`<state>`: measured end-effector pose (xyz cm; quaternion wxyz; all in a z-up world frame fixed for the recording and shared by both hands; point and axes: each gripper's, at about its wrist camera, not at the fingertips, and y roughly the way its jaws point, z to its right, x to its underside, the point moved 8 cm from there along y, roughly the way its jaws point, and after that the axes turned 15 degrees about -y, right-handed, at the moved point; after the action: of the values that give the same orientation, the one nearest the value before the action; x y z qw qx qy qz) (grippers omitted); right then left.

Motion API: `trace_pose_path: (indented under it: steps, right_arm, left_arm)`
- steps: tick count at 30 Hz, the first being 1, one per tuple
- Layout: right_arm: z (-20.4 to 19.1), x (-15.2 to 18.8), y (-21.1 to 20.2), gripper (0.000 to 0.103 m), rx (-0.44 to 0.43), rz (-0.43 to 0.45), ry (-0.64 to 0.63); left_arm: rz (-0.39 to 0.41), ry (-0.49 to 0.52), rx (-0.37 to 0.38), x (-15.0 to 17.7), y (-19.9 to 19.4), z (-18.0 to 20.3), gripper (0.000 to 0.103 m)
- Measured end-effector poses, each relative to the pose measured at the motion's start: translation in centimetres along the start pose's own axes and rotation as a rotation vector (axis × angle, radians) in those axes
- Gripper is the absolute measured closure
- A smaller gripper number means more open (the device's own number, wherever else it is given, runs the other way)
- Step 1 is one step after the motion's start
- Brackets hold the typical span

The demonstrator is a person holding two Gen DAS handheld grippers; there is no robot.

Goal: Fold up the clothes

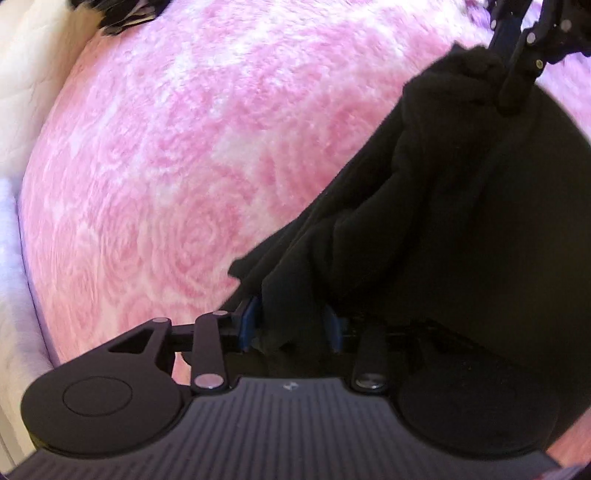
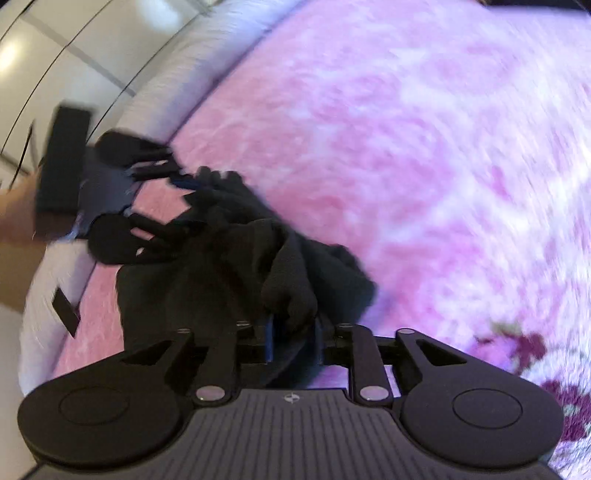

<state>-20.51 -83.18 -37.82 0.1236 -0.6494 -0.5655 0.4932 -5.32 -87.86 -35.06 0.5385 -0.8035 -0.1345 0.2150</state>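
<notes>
The left tongs (image 1: 293,326) are closed on a bunch of black cloth (image 1: 424,206); the blue pads (image 1: 251,325) press the fabric from both sides, and a small crumpled end of it shows behind them. The right tongs (image 2: 293,341) are also closed on the same black cloth (image 2: 236,280) — a thick fold of it sits between the blue pads (image 2: 269,341) and rises just above them.

The cloth hangs between the two tongs, lifted above a bed covered with a pink blanket (image 1: 184,166) with a swirling rose pattern. In the left wrist view the cloth runs as a gathered, wrinkled band from the near tongs up to the right tongs (image 1: 511,105) at the top right, and a large dark part of it fills the right side of the picture. In the right wrist view the left tongs (image 2: 195,192) appear at the left, blurred, gripping the far end of the cloth; a bare forearm (image 2: 18,221) is behind them.

A white mattress edge (image 2: 177,70) runs along the side of the blanket. At the top left of the left wrist view lies another dark item (image 1: 118,14), too blurred to identify.
</notes>
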Motion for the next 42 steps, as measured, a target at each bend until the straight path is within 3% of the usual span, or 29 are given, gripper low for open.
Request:
trace_pose_path:
  steps: [2, 6, 9, 11, 12, 14, 17, 22, 24, 26, 30, 31, 34, 36, 37, 40, 42]
  right_arm:
    - [0.2, 0.2, -0.6, 0.061, -0.011, 0.013, 0.025]
    - [0.4, 0.4, -1.8, 0.057, 0.009, 0.026, 0.11]
    - [0.4, 0.0, -1.8, 0.058, 0.014, 0.045, 0.124]
    - [0.3, -0.3, -1.4, 0.074, 0.021, 0.045, 0.129]
    - [0.6, -0.3, -1.0, 0.093, 0.042, 0.038, 0.129]
    - [1.5, -0.1, -1.2, 0.096, 0.059, 0.045, 0.171]
    - [2.8, 0.7, -1.5, 0.096, 0.091, 0.027, 0.206]
    - [2.8, 0.3, -4.3, 0.09, 0.192, 0.011, 0.081]
    - [0.7, -1.1, -5.0, 0.081, 0.186, 0.044, -0.036]
    - [-1.7, -2.0, -4.2, 0.066, 0.135, 0.057, -0.127]
    - [-4.3, -2.6, -0.7, 0.067, 0.092, 0.028, -0.271]
    - [-3.6, -2.4, -0.1, 0.068, 0.12, 0.009, -0.274]
    - [-1.5, -1.7, 1.4, 0.084, 0.203, -0.049, -0.283]
    - [-0.2, -1.2, 0.6, 0.086, 0.214, -0.052, -0.271]
    - [-0.1, -1.0, -0.2, 0.085, 0.218, -0.048, -0.275]
    - [-0.6, -0.7, -1.8, 0.064, 0.225, -0.034, -0.254]
    - [-1.2, -0.6, -2.6, 0.065, 0.23, -0.024, -0.231]
  left_arm:
    - [0.018, -0.135, 0.014, 0.7, -1.5, -1.1, 0.064]
    - [0.054, -0.425, 0.037, 2.2, -4.2, -3.3, 0.061]
    - [0.075, -0.576, 0.086, 2.0, -3.4, -3.3, 0.061]
    - [0.087, -0.662, 0.122, 1.6, -2.4, -3.1, 0.062]
    - [0.093, -0.705, 0.14, 1.4, -1.9, -3.0, 0.062]
    - [0.096, -0.781, 0.169, 0.9, -0.5, -3.0, 0.062]
    - [0.062, -0.812, 0.153, -0.1, 2.6, -3.1, 0.059]
    - [0.092, -0.84, 0.119, 0.9, -0.2, -3.7, 0.062]
    - [0.113, -0.874, 0.122, 1.5, -1.5, -3.6, 0.062]
    - [0.128, -0.912, 0.136, 1.9, -2.1, -3.2, 0.062]
    - [0.121, -0.902, 0.163, 1.1, -0.4, -1.8, 0.062]
    - [0.114, -0.884, 0.159, 0.6, 0.5, -1.4, 0.062]
    - [0.126, -0.898, 0.141, -0.5, 2.4, -1.7, 0.055]
    - [0.131, -0.922, 0.143, -0.2, 1.7, -2.1, 0.055]
    - [0.135, -0.929, 0.142, 0.0, 1.1, -2.3, 0.056]
    - [0.149, -0.959, 0.137, 1.2, -1.6, -1.7, 0.06]
    - [0.163, -0.994, 0.138, 2.2, -3.4, -0.4, 0.06]
